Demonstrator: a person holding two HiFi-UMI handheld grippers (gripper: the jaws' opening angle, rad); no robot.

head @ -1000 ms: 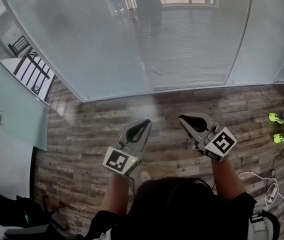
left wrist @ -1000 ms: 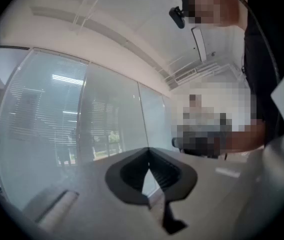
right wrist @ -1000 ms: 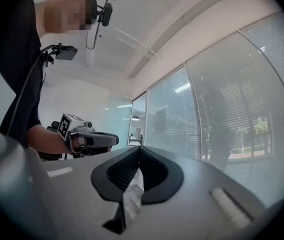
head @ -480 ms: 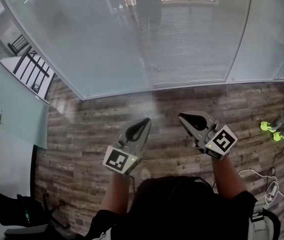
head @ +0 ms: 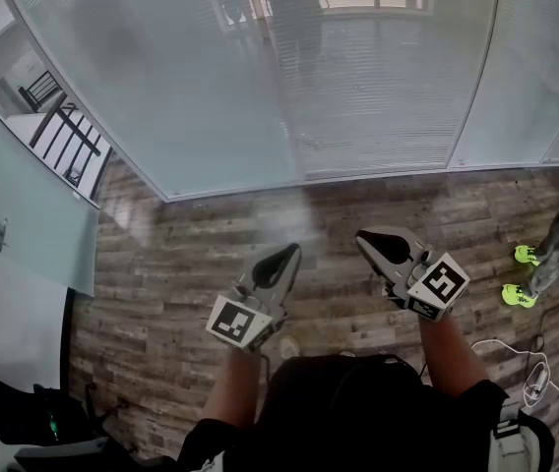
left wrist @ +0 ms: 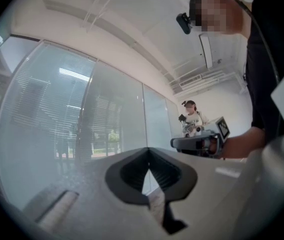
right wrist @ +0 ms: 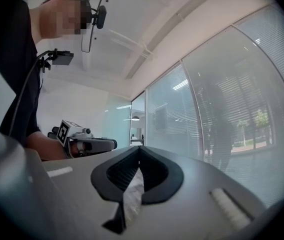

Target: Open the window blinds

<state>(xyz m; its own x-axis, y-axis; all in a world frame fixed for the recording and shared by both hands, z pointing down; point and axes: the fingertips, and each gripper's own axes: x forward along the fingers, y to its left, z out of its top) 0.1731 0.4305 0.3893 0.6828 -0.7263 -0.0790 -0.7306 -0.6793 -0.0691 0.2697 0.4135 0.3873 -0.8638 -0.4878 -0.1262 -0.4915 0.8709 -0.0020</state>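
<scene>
Closest to me, my left tongs point(head: 288, 255) and my right tongs point(head: 367, 237) are held out in front of my body. They point forward and about level, side by side but apart from each other. Both pairs are pressed together at the tips with nothing between them. I judge I carry them this way because there is nothing within reach to take hold of yet. Past them runs the wooden floor point(head: 181, 254), bare between me and the far side. Off to my right a white cable point(head: 512, 354) lies on the floor, and near it stands someone in bright yellow-green shoes point(head: 514, 294), well clear of my path. Farthest away is the glass wall point(head: 152, 96), and the blinds point(head: 378, 87) hang just behind it as far as I can tell, fully lowered and covering the panes from top to floor. I cannot pick out a cord or wand from here. I reckon I must step closer first and find whatever works the slats.
</scene>
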